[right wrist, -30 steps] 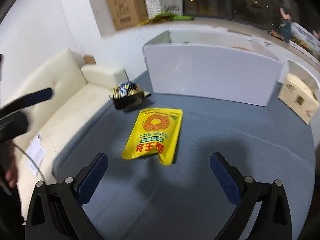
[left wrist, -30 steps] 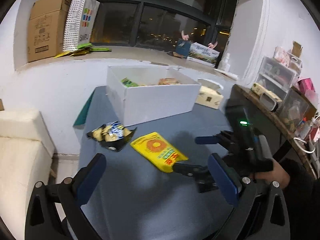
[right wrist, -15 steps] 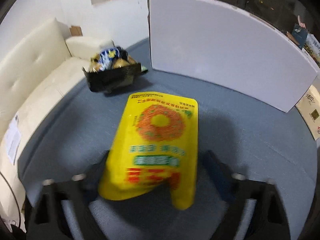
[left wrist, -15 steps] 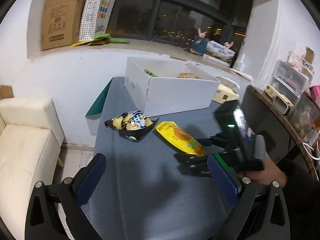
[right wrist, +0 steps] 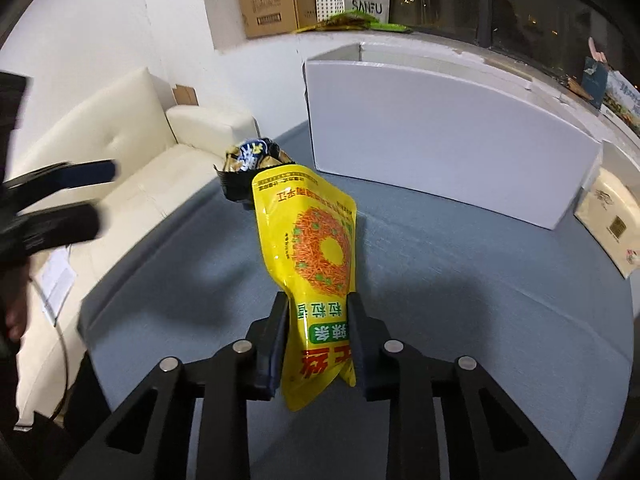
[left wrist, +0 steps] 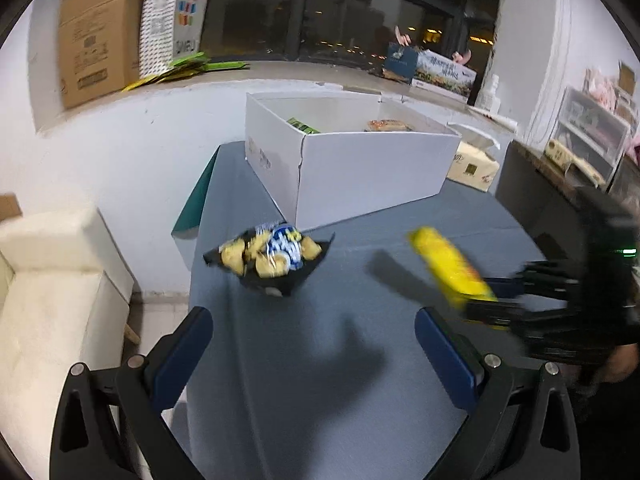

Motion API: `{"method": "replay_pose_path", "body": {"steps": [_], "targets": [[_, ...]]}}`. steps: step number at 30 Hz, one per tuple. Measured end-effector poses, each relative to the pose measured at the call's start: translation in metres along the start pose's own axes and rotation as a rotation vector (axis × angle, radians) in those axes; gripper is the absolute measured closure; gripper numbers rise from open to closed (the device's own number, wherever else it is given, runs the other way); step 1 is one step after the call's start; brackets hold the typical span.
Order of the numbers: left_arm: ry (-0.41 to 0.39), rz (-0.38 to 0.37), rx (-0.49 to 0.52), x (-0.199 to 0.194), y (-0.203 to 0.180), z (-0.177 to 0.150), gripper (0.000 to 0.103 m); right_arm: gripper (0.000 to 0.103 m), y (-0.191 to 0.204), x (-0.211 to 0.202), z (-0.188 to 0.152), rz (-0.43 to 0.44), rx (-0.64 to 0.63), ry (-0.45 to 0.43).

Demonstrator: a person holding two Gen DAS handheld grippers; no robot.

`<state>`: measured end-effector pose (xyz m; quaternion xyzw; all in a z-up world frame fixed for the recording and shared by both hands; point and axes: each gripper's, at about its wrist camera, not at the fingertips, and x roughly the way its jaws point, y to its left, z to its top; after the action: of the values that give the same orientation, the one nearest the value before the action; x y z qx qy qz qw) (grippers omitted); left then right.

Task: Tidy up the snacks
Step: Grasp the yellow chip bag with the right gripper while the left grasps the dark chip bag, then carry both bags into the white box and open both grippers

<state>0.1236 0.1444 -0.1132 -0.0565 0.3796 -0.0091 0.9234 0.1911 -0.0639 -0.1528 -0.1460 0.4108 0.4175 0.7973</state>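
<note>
Right tool (right wrist: 318,328) clamped on the lower end of a yellow snack pouch (right wrist: 316,264), pouch lifted clear of the grey surface (right wrist: 460,280), left tool (left wrist: 314,350) spread wide and holding nothing, black snack bag (left wrist: 272,258) lying before the white box (left wrist: 360,172).

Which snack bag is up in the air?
The yellow snack bag, pinched in the right gripper. The black snack bag lies on the table.

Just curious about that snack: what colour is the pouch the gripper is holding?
Bright yellow pouch, with an orange ring picture and green and red labels; clearest in the right wrist view.
</note>
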Motion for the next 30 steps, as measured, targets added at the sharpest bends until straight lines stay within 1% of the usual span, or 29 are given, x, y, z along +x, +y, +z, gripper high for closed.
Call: {"method": "replay_pose_path", "body": {"steps": [1, 5, 9, 11, 12, 14, 15, 16, 17, 18, 19, 21, 24, 26, 27, 28, 30], "targets": [[0.014, 0.003, 0.027, 0.007, 0.0, 0.004, 0.0, 0.075, -0.003, -0.005, -0.001, 0.008, 0.012, -0.012], [0.063, 0.055, 0.14, 0.037, 0.001, 0.021, 0.0, 0.075, -0.017, -0.034, -0.013, 0.044, 0.084, -0.057], [0.107, 0.069, 0.208, 0.066, 0.005, 0.035, 0.0, 0.075, -0.027, -0.062, -0.021, 0.041, 0.12, -0.109], [0.128, 0.098, 0.238, 0.08, 0.006, 0.039, 0.0, 0.075, -0.029, -0.075, -0.026, 0.039, 0.131, -0.13], [0.143, 0.117, 0.258, 0.088, 0.006, 0.04, 0.0, 0.075, -0.03, -0.077, -0.026, 0.042, 0.133, -0.133], [0.178, 0.129, 0.292, 0.102, 0.007, 0.04, 0.0, 0.075, -0.032, -0.079, -0.029, 0.044, 0.138, -0.136], [0.192, 0.132, 0.3, 0.106, 0.007, 0.039, 0.007, 0.075, -0.033, -0.078, -0.029, 0.052, 0.145, -0.134], [0.212, 0.146, 0.295, 0.112, 0.008, 0.037, 0.027, 0.075, -0.035, -0.079, -0.03, 0.063, 0.153, -0.137], [0.223, 0.179, 0.287, 0.115, 0.01, 0.036, 0.033, 0.075, -0.037, -0.079, -0.031, 0.071, 0.161, -0.139], [0.216, 0.184, 0.267, 0.114, 0.011, 0.035, 0.038, 0.075, -0.038, -0.079, -0.032, 0.072, 0.166, -0.139], [0.195, 0.151, 0.233, 0.109, 0.013, 0.036, 0.044, 0.075, -0.04, -0.079, -0.032, 0.071, 0.174, -0.14], [0.174, 0.106, 0.179, 0.099, 0.015, 0.036, 0.048, 0.075, -0.044, -0.079, -0.034, 0.077, 0.196, -0.142], [0.095, 0.003, 0.094, 0.073, 0.015, 0.039, 0.048, 0.075, -0.051, -0.084, -0.039, 0.094, 0.225, -0.149], [0.027, -0.1, 0.02, 0.049, 0.014, 0.046, 0.048, 0.075, -0.055, -0.085, -0.036, 0.113, 0.24, -0.16], [-0.004, -0.14, -0.001, 0.038, 0.013, 0.051, 0.048, 0.075, -0.057, -0.086, -0.033, 0.122, 0.246, -0.168], [-0.031, -0.162, -0.014, 0.029, 0.01, 0.054, 0.048, 0.075, -0.059, -0.087, -0.032, 0.126, 0.249, -0.175], [-0.111, -0.235, -0.054, 0.005, 0.004, 0.068, 0.048, 0.075, -0.064, -0.09, -0.023, 0.145, 0.264, -0.193]]}}
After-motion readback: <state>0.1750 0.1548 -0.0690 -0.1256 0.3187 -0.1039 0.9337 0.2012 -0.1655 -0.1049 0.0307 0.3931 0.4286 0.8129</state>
